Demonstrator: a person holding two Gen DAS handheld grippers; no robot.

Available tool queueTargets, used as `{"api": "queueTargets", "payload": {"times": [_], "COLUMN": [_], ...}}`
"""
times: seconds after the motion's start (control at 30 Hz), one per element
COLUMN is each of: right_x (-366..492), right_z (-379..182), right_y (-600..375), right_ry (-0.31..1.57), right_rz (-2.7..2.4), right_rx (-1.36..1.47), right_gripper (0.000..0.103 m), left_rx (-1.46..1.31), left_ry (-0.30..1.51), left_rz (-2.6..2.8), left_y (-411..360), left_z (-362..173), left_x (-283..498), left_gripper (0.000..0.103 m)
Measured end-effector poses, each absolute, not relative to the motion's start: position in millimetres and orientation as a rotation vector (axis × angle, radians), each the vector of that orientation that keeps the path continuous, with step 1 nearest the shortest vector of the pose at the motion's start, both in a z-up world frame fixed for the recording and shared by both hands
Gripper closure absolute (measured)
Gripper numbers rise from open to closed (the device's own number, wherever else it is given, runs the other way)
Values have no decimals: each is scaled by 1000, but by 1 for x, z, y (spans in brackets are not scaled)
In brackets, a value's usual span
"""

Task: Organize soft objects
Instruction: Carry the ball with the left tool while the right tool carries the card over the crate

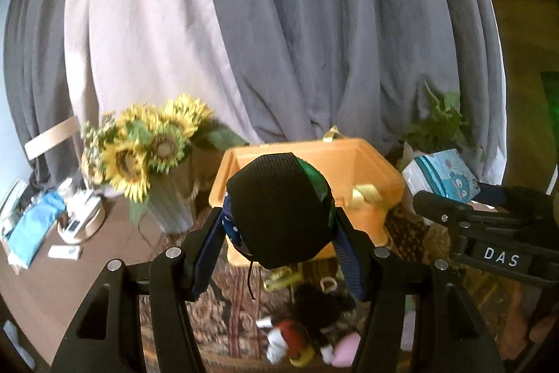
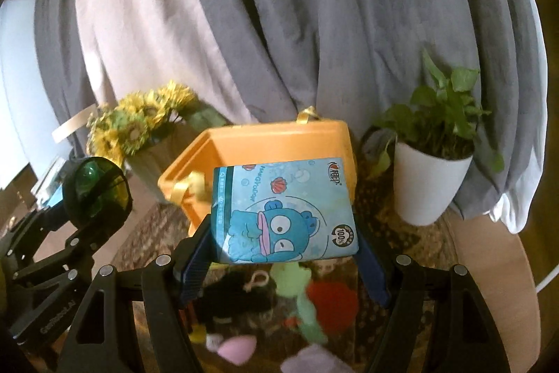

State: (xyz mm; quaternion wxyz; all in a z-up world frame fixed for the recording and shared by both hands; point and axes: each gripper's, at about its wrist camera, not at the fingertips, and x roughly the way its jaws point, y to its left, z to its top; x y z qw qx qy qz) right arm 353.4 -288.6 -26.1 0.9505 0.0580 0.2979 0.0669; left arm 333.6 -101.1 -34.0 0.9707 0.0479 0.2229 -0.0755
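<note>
Left gripper (image 1: 279, 226) clamps black pouch (image 1: 279, 208), centre | right gripper (image 2: 284, 247) clamps tissue pack (image 2: 284, 212) | orange box (image 2: 279, 142) behind

Both claws (image 1: 279, 233) (image 2: 284, 254) apparently clamped, loaded.

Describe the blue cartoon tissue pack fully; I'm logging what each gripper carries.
The blue soft plastic tissue pack is a rectangular packet printed with a blue cartoon fish face, shells, bubbles and a round "100%" seal. The right gripper clamps its lower corners, holding it lifted and slightly tilted, print toward the camera, in front of the open orange plastic box. It looks unopened.
</note>
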Motion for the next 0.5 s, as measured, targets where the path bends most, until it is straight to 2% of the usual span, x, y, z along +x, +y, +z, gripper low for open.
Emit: {"api": "queueTargets", "payload": {"times": [0.5], "right_x": [440], "right_z": [-6], "right_y": [-278], "right_ry": [610], "right_rz": [78], "right_rx": [140], "right_gripper": [29], "left_rx": [139], "left_ry": [423], "left_rz": [-180], "left_y": [-94], "left_z": [-10], "left_x": [420], "left_gripper": [43]}}
